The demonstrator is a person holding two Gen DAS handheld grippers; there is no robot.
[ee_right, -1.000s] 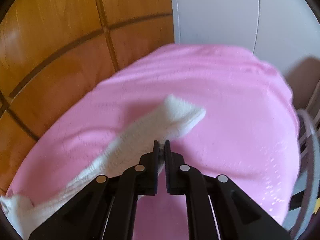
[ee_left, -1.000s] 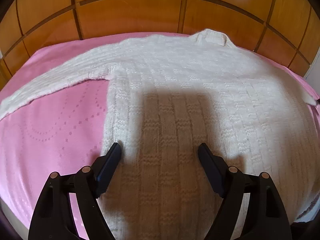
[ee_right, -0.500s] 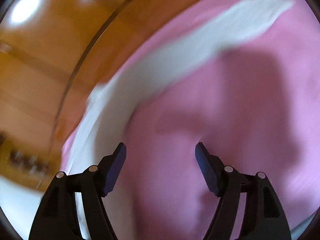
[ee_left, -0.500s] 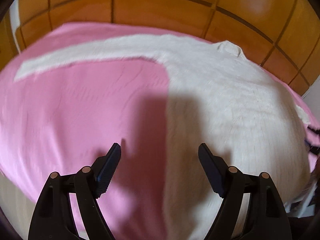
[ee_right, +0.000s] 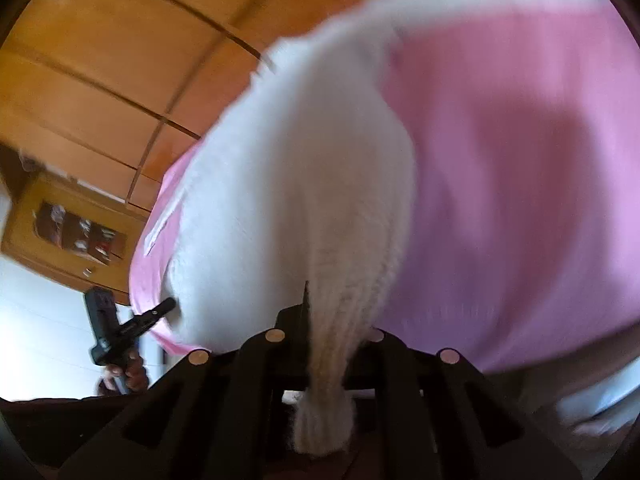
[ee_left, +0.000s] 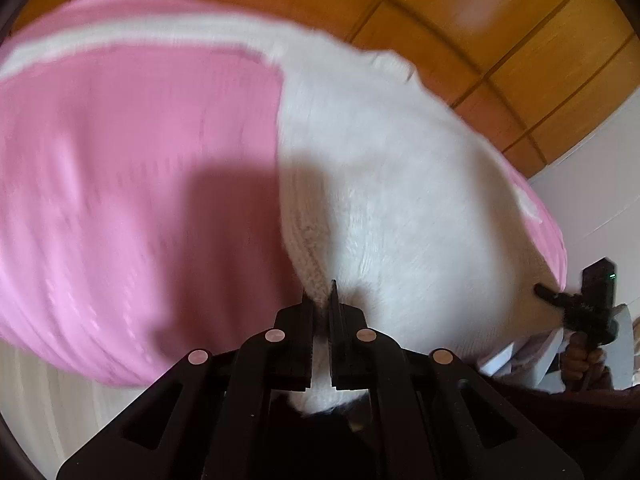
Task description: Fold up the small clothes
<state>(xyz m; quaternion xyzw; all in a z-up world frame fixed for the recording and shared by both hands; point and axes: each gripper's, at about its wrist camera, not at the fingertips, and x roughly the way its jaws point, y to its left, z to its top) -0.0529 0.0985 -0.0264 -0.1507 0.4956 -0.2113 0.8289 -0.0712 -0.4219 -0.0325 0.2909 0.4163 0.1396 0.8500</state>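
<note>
Bright daylight, hard dark shadows, heavy motion blur, fisheye-bent edges.

The sweater point(ee_left: 392, 168) lies spread on the bed cover point(ee_left: 132, 184), its body toward the right in the left wrist view and one sleeve reaching left along the far edge. Behind the bed stands the wooden panelling point(ee_left: 500, 28). The left gripper point(ee_left: 322, 300) sits at the sweater's near hem corner — the right gripper point(ee_right: 310, 312) at the opposite corner, probably also on the hem, though blur hides detail. A cabinet point(ee_right: 68, 232) stands at far left in the right wrist view.
</note>
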